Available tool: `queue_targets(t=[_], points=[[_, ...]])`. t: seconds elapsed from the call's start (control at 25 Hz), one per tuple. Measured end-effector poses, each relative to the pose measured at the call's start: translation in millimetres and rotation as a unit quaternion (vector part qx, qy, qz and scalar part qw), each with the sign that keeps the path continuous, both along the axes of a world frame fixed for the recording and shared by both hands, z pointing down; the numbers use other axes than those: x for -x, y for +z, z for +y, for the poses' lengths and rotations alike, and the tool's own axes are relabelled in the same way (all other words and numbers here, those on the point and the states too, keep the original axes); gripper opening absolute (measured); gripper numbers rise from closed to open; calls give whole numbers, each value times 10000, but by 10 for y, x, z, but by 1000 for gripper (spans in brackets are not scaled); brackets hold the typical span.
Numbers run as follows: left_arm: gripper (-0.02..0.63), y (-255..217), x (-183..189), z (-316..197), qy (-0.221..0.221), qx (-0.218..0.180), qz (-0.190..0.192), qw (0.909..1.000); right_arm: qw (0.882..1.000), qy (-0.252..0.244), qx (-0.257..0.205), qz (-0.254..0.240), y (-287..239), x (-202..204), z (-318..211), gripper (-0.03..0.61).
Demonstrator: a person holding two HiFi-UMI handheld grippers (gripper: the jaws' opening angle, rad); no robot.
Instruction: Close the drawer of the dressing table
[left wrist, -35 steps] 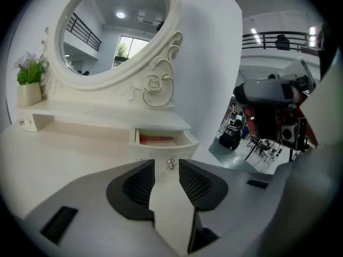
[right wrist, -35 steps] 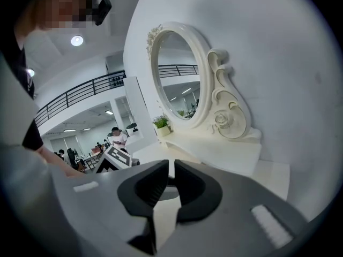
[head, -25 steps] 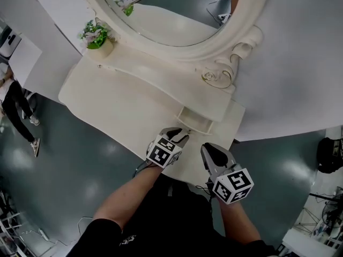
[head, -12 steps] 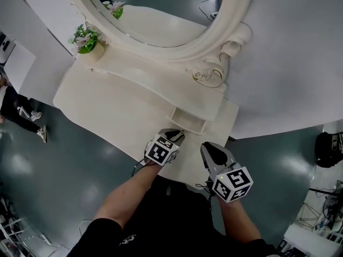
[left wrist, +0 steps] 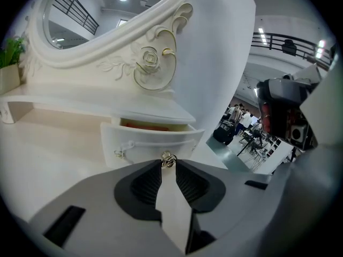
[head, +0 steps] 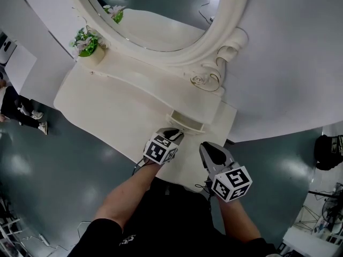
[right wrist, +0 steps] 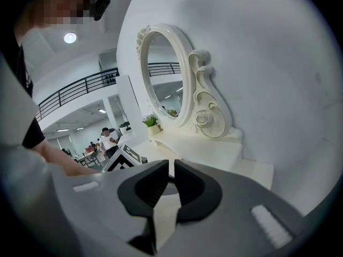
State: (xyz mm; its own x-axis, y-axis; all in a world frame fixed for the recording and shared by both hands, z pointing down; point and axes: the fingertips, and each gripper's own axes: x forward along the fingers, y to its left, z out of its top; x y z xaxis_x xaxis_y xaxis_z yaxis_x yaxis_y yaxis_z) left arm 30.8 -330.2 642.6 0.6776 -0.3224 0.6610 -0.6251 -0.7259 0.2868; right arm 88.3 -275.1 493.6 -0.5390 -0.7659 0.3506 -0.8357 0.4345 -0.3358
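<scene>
Although the task is under way, the drawer (left wrist: 153, 142) is not yet home: in the left gripper view its front stands proud of the carcass, with a strip of the reddish inside showing above it.

Location: under the raised shelf (head: 140, 80), at the right end of the dressing table (head: 110, 108), close to the wall (head: 289, 63).

Fittings: ring pull (left wrist: 168, 159) at the front centre; a second small pull (left wrist: 120, 153) towards the front's left end.

Left gripper (left wrist: 169, 166): jaws have just been closing and stand narrow, the ring pull nipped between their tips.

Right gripper (right wrist: 171, 167): jaws nearly together with a slit between them, nothing in it; it hangs just beside the left one, over the table's front edge.

Remaining, as judged: push the front back until it is flush under the shelf.

Clearances: the table top before the drawer is bare. The shelf lip overhangs the drawer closely, so a level push looks safest. The table's right end and front edge are both near the grippers. Mirror (head: 155, 9) and potted plant (head: 86, 39) are well apart from the work.
</scene>
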Motion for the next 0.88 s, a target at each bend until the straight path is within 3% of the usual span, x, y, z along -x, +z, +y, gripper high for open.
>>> queue_targets(t=[0.88], points=[[89,114,-174,-285,42,149,-94,9998,9998,182,22,52,11,-282,-85,43]])
